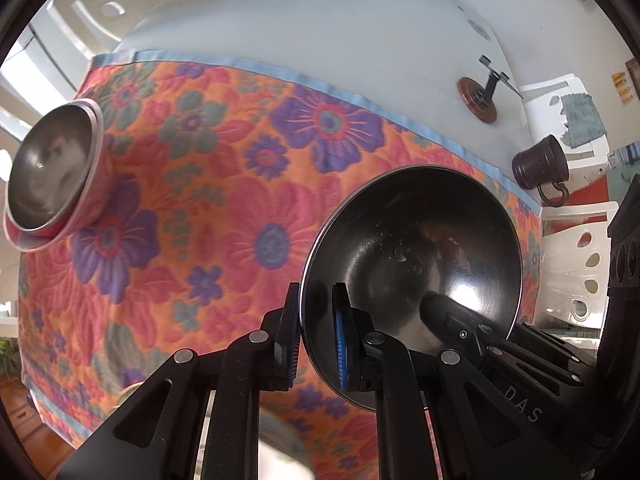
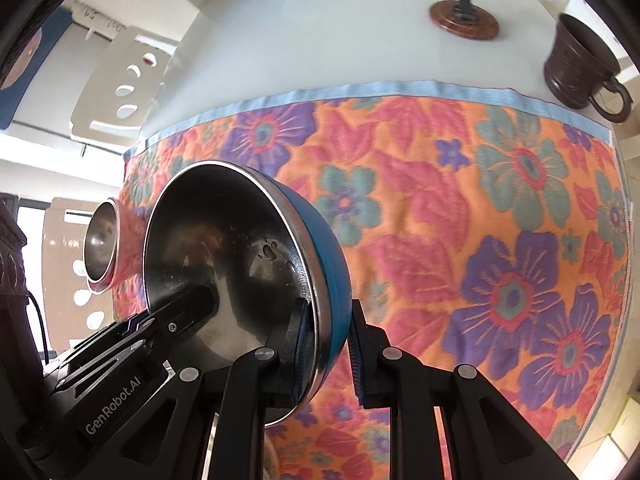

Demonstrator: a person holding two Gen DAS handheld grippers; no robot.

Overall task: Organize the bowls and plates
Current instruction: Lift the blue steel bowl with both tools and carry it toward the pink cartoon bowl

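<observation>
Both grippers point steeply down — left gripper (image 1: 316, 334) and right gripper (image 2: 326, 354) with jaws clamped shut.

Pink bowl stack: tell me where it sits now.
The pink bowl stack sits on the floral cloth at its far left edge, apart from the blue bowl both grippers hold.

A floral cloth (image 2: 460, 240) with a light blue hem covers part of the white table (image 2: 304, 36). Beyond the hem stand a dark brown mug (image 2: 580, 64) and a small stand on a round copper-coloured base (image 2: 464, 20).
</observation>
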